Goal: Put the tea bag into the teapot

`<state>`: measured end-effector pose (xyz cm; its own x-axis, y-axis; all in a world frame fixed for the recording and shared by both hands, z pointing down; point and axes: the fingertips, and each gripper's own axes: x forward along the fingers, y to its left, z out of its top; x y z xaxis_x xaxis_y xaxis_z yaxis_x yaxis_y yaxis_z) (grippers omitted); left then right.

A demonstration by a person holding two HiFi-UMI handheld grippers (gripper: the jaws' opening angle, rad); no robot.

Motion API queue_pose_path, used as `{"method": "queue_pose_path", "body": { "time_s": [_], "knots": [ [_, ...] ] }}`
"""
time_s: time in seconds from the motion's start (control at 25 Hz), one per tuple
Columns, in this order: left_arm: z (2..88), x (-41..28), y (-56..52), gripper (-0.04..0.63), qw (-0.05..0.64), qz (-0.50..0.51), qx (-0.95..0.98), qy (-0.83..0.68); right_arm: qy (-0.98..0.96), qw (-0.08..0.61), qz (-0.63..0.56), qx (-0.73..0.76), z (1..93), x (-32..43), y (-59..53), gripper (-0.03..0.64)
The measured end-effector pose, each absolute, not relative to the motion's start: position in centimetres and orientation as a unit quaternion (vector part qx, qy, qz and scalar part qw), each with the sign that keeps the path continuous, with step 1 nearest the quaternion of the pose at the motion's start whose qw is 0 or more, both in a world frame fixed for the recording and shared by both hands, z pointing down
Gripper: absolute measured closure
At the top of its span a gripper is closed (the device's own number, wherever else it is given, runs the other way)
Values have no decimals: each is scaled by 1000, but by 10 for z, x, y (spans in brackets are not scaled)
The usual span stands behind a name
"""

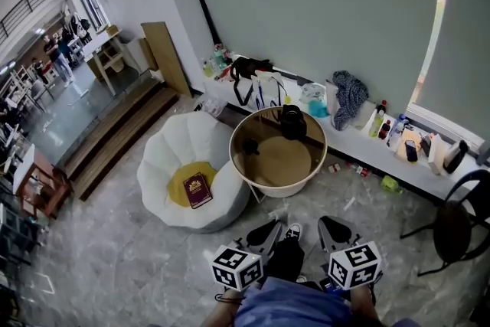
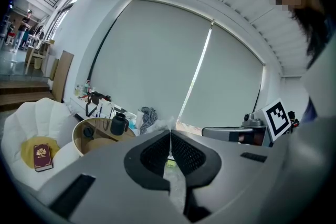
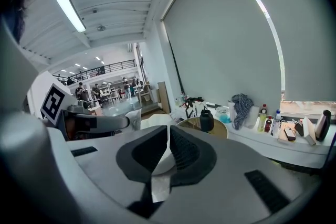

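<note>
A black teapot (image 1: 292, 122) stands at the far edge of a round wooden table (image 1: 264, 184), with a small black lid-like piece (image 1: 251, 147) lying apart on its left side. Both grippers hang low in front of me, short of the table. My left gripper (image 1: 264, 236) is shut, and a crumpled white tea bag packet (image 2: 159, 125) sticks out past its tip (image 2: 169, 132); the same tea bag (image 3: 131, 119) shows in the right gripper view. My right gripper (image 1: 334, 232) is shut (image 3: 168, 129) with nothing in it. Ahead sits the teapot (image 2: 119, 124) (image 3: 206, 120).
A white petal-shaped seat (image 1: 176, 149) with a yellow cushion and a dark red book (image 1: 197, 190) stands left of the table. Behind it, a low ledge (image 1: 360, 142) holds bags, a cloth and bottles. A black chair (image 1: 455, 230) is at the right, wooden steps (image 1: 115, 138) at the left.
</note>
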<state>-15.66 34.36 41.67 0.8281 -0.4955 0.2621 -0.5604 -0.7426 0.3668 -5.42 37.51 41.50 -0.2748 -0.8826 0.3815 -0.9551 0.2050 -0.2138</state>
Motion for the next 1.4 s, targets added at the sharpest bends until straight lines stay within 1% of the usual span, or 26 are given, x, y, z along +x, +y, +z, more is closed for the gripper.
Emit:
{"method": "queue_pose_path", "body": {
  "time_s": [0.36,0.64,0.96,1.2,1.4],
  "knots": [
    [436,-126,287,580,239,83,929,-271,-757,98,231,603,434,-25,322,588],
    [449,-120,208,580,254,79,923,-279,-759,118,236,595,445,-15,246,588],
    [443,-119,113,580,263,70,919,-286,-752,123,252,597,444,-3,158,588],
    [446,-108,58,580,269,74,920,-275,-742,117,266,605,446,8,107,588],
    [448,-98,23,580,267,79,925,-259,-729,126,259,621,447,21,72,588]
  ]
}}
